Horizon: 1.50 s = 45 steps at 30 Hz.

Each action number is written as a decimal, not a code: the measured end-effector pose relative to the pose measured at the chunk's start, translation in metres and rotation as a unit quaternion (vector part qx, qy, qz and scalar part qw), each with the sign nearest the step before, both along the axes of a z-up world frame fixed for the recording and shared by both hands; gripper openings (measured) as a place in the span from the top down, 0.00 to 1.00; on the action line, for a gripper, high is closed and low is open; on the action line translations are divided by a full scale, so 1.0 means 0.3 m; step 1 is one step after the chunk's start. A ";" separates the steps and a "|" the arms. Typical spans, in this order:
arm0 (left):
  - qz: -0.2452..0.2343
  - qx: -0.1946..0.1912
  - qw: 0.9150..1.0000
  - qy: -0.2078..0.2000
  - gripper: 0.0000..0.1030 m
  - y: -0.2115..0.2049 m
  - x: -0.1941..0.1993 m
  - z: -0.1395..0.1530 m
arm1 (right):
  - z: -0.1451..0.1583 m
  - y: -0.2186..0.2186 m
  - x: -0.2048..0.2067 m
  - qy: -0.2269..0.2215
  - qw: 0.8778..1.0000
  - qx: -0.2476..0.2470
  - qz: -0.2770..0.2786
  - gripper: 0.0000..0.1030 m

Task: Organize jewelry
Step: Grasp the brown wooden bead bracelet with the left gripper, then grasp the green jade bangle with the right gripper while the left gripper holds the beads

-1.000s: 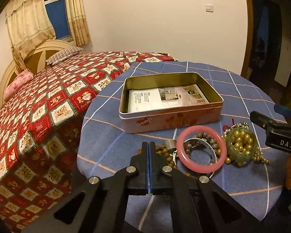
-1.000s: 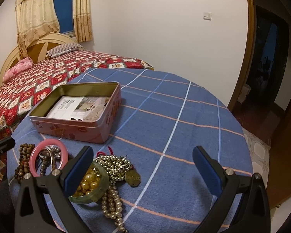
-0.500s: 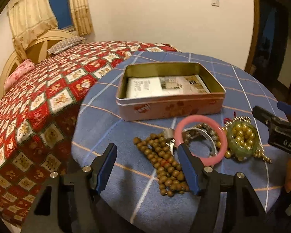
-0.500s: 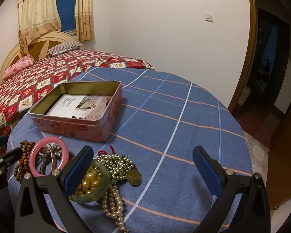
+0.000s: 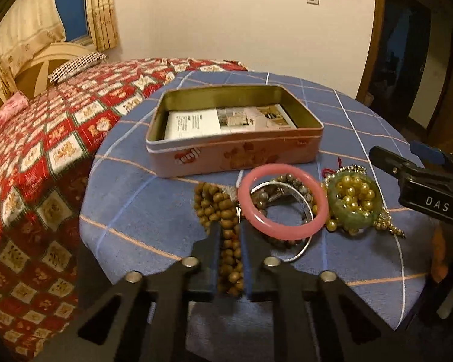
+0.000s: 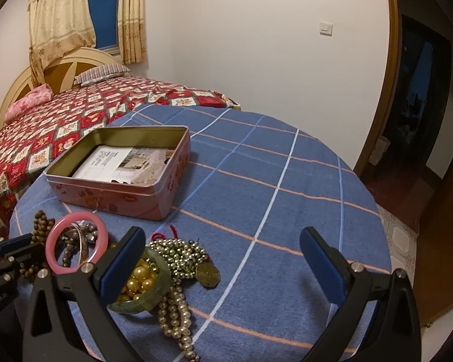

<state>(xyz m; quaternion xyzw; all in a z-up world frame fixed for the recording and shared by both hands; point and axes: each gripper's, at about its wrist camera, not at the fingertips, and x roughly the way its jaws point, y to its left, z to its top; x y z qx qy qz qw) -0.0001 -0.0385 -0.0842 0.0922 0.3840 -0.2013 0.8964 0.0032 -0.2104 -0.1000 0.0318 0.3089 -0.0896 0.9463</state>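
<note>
Two tools work over a round tabletop [image 6: 256,181] covered in blue plaid cloth; the left tool [image 5: 230,259] has just been closing its jaws, and its pads now pinch a strand of brown wooden beads [image 5: 223,211] that runs up between them and bunches beyond the tips; just right of the strand a pink bangle [image 5: 282,200] lies across a silver bangle [image 5: 305,211] and a bracelet of grey beads [image 5: 299,188]; further right a green jade bangle [image 5: 351,200] rings a heap of gold pearls [image 5: 355,193]; the right tool [image 6: 223,255] is spread wide with nothing between its blue pads, its left pad over the green bangle's near edge, whether touching I cannot tell; beside that bangle lie a cluster of small metallic beads [image 6: 178,249] with a bronze medallion [image 6: 207,274] and red cord [image 6: 163,235], and a pale pearl strand [image 6: 173,316] trails toward the camera; behind the jewelry, apart from it, stands an open pink tin box [image 5: 235,150] holding a printed leaflet [image 5: 196,120]; past the tabletop a bed [image 6: 45,132] wears a red patterned quilt.
</note>
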 end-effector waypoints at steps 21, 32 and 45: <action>0.012 -0.012 0.998 -0.067 0.94 0.044 -0.017 0.126 | 0.008 0.082 -0.024 0.004 0.998 -0.013 0.064 0.28; 0.011 -0.009 0.998 -0.068 0.94 0.033 -0.014 0.116 | 0.003 0.107 -0.021 0.014 0.995 0.000 0.098 0.53; 0.005 -0.012 0.998 -0.062 0.94 0.026 -0.010 0.102 | -0.038 0.087 -0.018 0.055 0.993 0.017 0.105 0.69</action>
